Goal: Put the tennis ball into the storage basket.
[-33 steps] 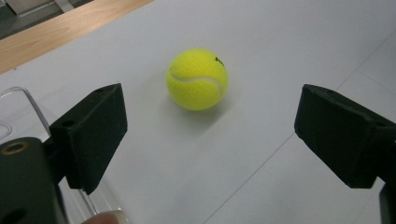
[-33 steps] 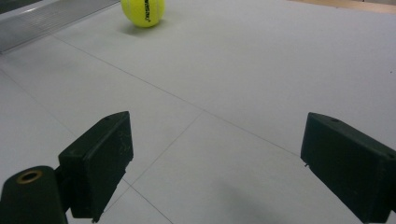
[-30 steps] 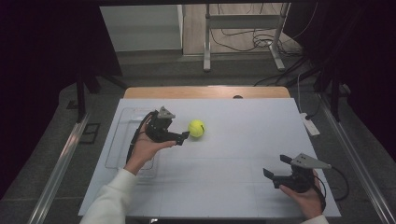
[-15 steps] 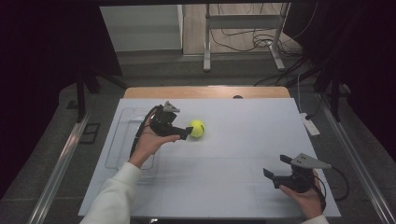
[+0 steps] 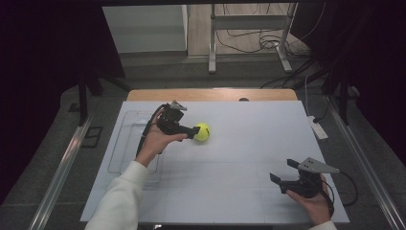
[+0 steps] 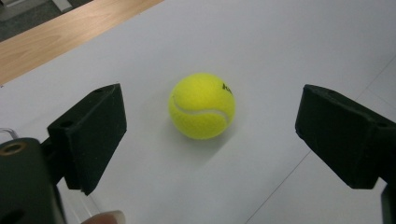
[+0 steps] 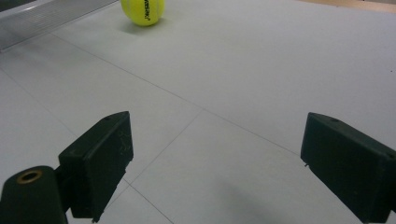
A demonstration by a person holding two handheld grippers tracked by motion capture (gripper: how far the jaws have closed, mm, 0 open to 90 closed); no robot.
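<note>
A yellow tennis ball [image 5: 202,131] lies on the white mat [image 5: 239,163], left of the middle. My left gripper [image 5: 193,131] comes at it from the left, its tips right beside the ball. In the left gripper view the ball [image 6: 201,106] sits just beyond the left gripper [image 6: 215,133], whose jaws stand wide apart with a gap to the ball on either side. My right gripper [image 5: 283,171] rests low at the mat's front right, open and holding nothing. The right gripper view looks past the right gripper [image 7: 219,163] to the ball [image 7: 142,11] far off.
A clear plastic tray [image 5: 125,143] lies along the mat's left edge, under the left forearm. A strip of wooden tabletop [image 5: 215,94] runs behind the mat. A white power strip [image 5: 318,128] sits off the right edge. Metal rails flank the table.
The left hand has shifted a little away from the person and toward the ball, so its jaw tips now sit beside it. The ball and the right gripper have stayed put.
</note>
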